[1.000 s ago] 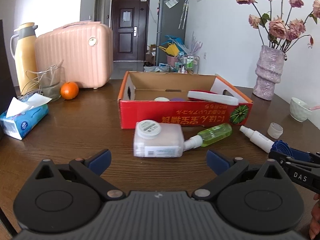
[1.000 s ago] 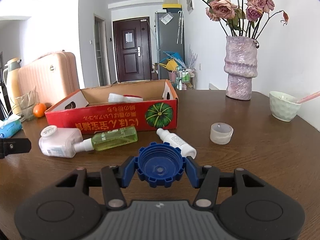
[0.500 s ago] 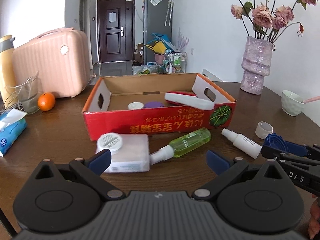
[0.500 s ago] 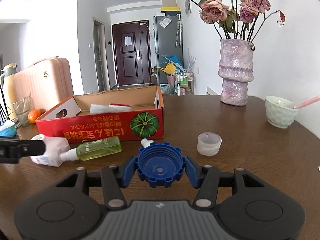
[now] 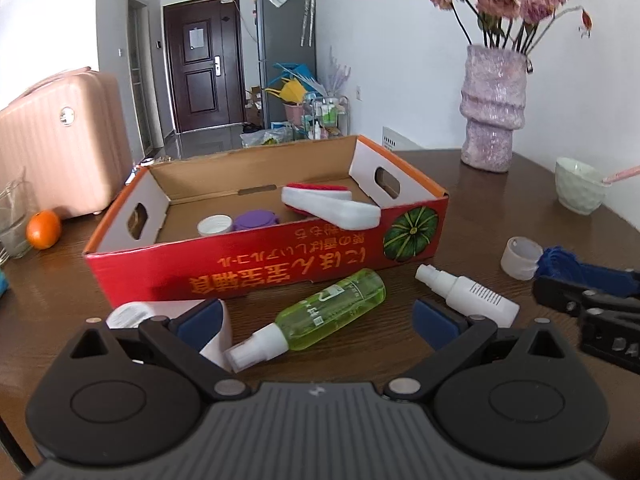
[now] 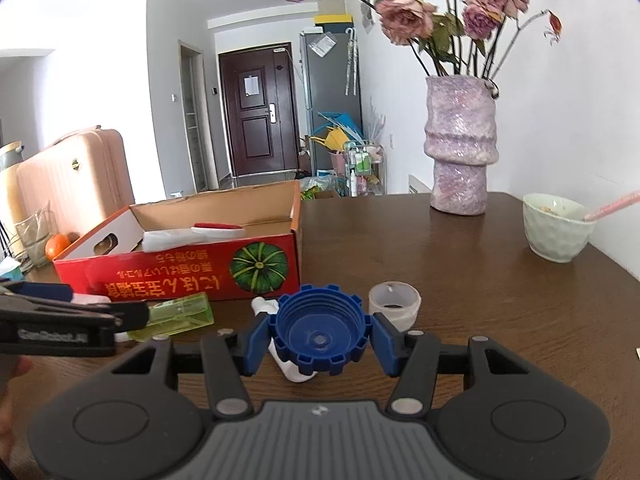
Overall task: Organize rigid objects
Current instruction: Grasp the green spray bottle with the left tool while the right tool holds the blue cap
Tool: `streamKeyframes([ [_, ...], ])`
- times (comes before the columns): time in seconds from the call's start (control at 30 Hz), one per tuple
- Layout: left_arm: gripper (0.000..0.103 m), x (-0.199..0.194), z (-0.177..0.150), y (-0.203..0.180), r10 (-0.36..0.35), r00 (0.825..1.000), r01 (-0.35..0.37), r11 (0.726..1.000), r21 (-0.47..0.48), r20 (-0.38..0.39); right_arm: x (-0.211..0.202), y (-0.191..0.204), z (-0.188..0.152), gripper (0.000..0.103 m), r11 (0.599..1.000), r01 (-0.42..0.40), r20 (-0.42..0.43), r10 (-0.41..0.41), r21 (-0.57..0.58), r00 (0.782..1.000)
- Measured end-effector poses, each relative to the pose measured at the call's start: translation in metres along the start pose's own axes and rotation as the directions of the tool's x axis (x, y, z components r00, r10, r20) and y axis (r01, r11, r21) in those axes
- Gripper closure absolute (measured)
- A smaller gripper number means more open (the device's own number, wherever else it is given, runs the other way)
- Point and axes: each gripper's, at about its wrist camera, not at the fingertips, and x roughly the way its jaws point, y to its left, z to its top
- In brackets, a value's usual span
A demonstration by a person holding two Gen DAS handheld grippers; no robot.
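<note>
My right gripper point(image 6: 320, 336) is shut on a blue ribbed cap point(image 6: 320, 332), held just above the table with its open side facing the camera. A white spray bottle point(image 6: 296, 376) lies under it, mostly hidden. My left gripper point(image 5: 316, 318) is open. A green spray bottle point(image 5: 332, 308) lies on the table in line with the gap, and the pads do not touch it. A white square bottle point(image 5: 132, 312) sits behind the left finger. The red cardboard box point(image 5: 264, 268) holds a white lid point(image 5: 215, 225), a purple lid point(image 5: 256, 220) and a white-and-red case point(image 5: 332, 210).
A translucent cap point(image 6: 394, 304) stands right of the blue cap. A purple vase point(image 6: 460, 148) and a pale green bowl point(image 6: 556, 228) are at the back right. A pink suitcase point(image 5: 60, 144), an orange point(image 5: 43, 229) and a glass are at the left.
My left gripper has swung right, from the white square bottle to the green bottle. My right gripper has carried the blue cap forward over the white spray bottle, grip unchanged.
</note>
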Motion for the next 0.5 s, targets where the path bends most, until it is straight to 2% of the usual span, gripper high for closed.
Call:
streamKeyframes([
  [0.5,0.002,0.049,0.011,-0.001,-0.033,0.999,0.036,0.997,0.062,-0.041,0.002,0.002,-0.006,0.050,1.000,0.027,-0.011,-0.027,-0.002,1.000],
])
